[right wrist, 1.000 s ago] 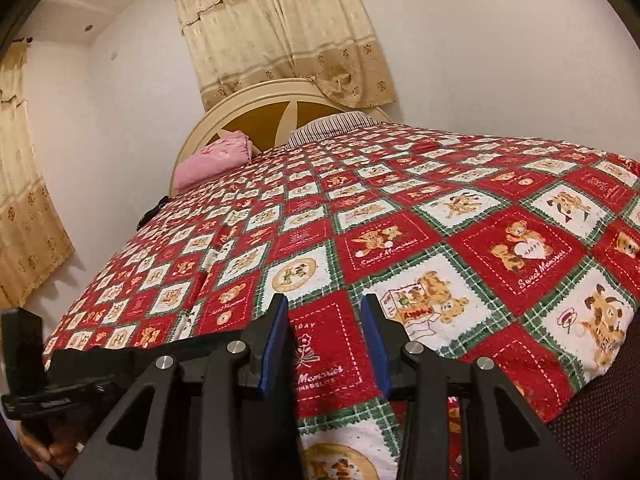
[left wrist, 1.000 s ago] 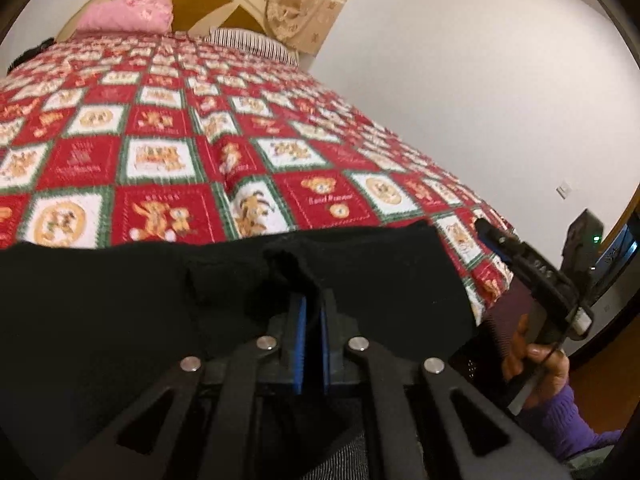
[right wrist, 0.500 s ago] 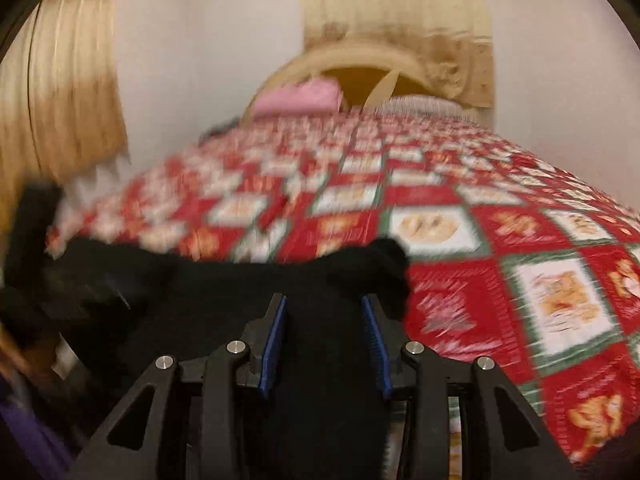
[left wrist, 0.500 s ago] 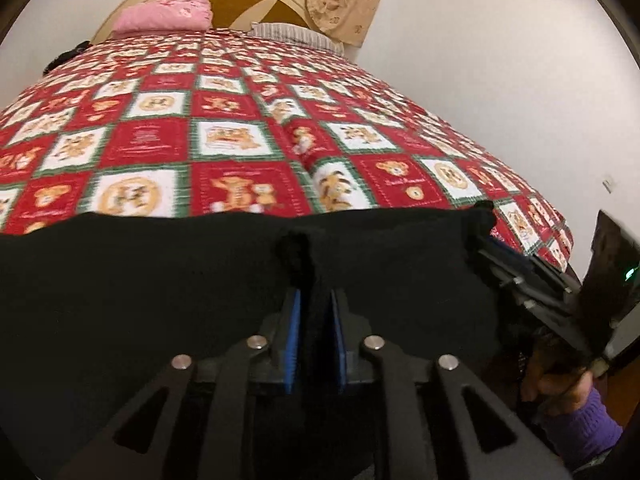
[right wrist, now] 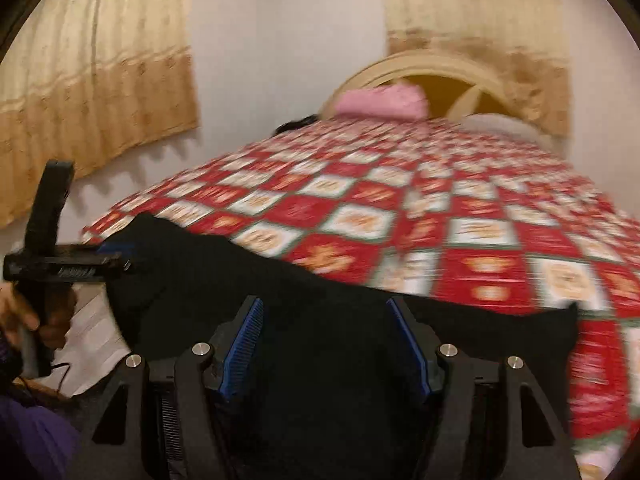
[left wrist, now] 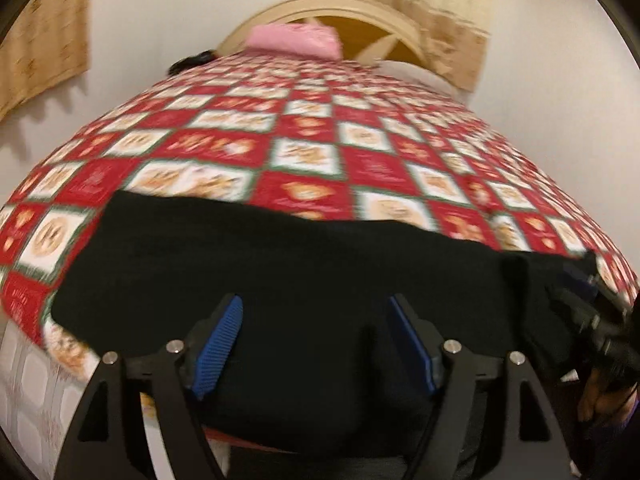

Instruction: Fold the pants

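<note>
The black pants lie spread flat across the near edge of the bed, also dark and wide in the right wrist view. My left gripper hangs over the cloth with its blue pads far apart, jaws opening, nothing pinched between them. My right gripper stands over the pants' right part, its jaws also opening, and the pads press on nothing. Each gripper shows in the other's view: the right one at the pants' right corner, the left one at the left end, held by a hand.
A red, white and green patchwork quilt covers the bed. A pink pillow lies against the arched wooden headboard at the far end. Beige curtains hang on the white wall to the left. The bed's left side drops away.
The left jaws, shut on a fold of the pants, have let go and spread wide. The right jaws widened too. Both views swung across the bed, and the pants now lie flat.
</note>
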A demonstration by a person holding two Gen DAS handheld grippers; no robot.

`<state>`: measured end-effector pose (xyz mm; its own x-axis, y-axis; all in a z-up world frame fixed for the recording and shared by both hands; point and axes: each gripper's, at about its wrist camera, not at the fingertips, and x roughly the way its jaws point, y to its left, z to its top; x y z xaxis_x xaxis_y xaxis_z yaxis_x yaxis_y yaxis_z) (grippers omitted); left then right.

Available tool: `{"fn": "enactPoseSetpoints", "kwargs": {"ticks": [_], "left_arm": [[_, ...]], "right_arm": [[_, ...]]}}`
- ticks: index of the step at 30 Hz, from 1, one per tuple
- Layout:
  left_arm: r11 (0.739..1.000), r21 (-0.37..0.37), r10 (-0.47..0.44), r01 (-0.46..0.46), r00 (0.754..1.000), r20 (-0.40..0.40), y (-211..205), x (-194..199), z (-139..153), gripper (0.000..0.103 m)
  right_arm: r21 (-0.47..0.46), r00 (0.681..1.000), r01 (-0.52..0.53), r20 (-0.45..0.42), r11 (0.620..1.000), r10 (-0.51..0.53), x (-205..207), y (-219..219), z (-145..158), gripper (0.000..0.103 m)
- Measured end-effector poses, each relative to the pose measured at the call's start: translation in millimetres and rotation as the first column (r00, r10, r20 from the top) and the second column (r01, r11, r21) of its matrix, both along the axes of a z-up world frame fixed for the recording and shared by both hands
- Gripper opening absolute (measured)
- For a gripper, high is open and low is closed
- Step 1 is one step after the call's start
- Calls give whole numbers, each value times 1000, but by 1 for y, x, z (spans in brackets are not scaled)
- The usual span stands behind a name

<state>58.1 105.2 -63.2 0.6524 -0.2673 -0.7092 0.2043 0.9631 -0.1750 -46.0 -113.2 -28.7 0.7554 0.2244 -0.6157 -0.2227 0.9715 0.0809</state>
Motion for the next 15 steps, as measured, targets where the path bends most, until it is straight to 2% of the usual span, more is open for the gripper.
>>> {"fn": "enactPoseSetpoints", "kwargs": {"ticks": [2, 5, 8, 10, 12, 15], "left_arm": [[1000, 8, 17, -17, 999, -28, 6, 2, -9, 77], [998, 62, -2, 3, 1000, -7, 6, -5, -13, 77], [992, 127, -16, 16, 1000, -4, -1, -10, -10, 77], [995, 98, -36, 37, 999, -9, -3, -12, -2, 77], [997, 58, -48, 48, 999, -1, -6, -12, 7, 77], [998, 48, -42, 41, 999, 11, -16, -5, 12, 77]], "right_arm": [[15, 984, -94, -148, 995, 95, 23, 23, -18, 65], [24, 972, -171, -158, 985, 173, 33, 28, -7, 65], [120, 960, -222, -146, 968, 238, 49, 4, 20, 65], [195, 943, -270, -144, 943, 300, 62, -13, 33, 65], [224, 906, -332, -194, 916, 375, 85, -20, 34, 65], [243, 835, -380, -324, 892, 444, 119, -29, 16, 65]]}}
